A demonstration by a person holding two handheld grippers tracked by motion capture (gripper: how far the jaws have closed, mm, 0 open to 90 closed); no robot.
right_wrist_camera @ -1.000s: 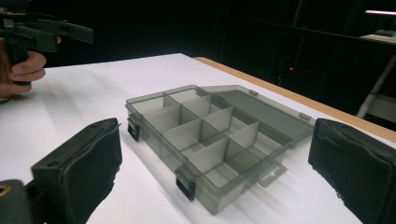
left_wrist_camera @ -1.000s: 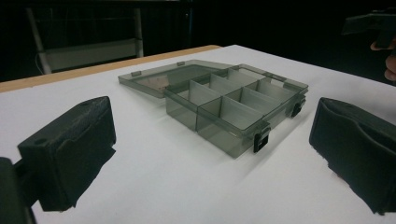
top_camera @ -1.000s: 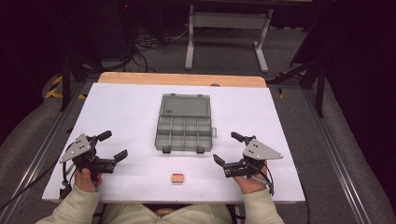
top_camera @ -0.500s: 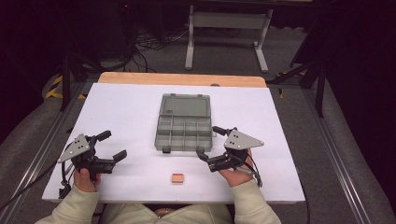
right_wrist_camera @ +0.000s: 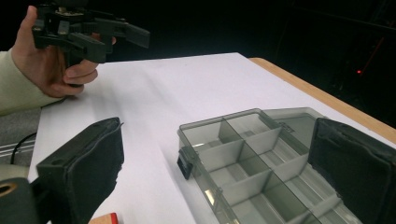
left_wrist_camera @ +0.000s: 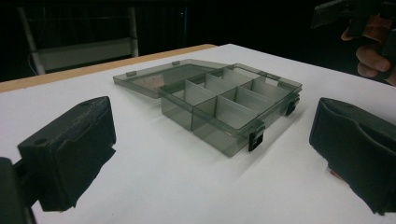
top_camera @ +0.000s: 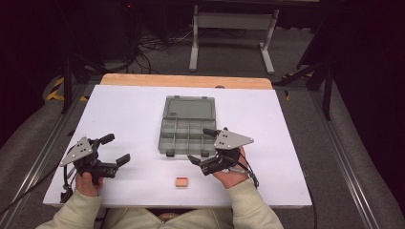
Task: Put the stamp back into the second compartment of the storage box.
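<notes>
High view: white worktop point(top_camera: 133, 109) w/ a grey compartment box point(top_camera: 186, 125) at centre, lid open flat toward the far side, compartments look empty. Small orange-brown block point(top_camera: 181, 182) lies near the front edge, apart from the box.

L hand point(top_camera: 88, 179) comes in bottom left, forearm in a pale sleeve, holding the left gripper point(top_camera: 114, 149) low over the worktop, well left of the box; fingers spread wide, nothing between them. R hand point(top_camera: 231, 171) is at the box's front-right corner, right gripper point(top_camera: 203, 144) angled toward the box; fingers wide apart, one over the box's right edge, the other just beyond its front wall.

Right gripper view: box sits between the fingers, block corner at bottom edge.
</notes>
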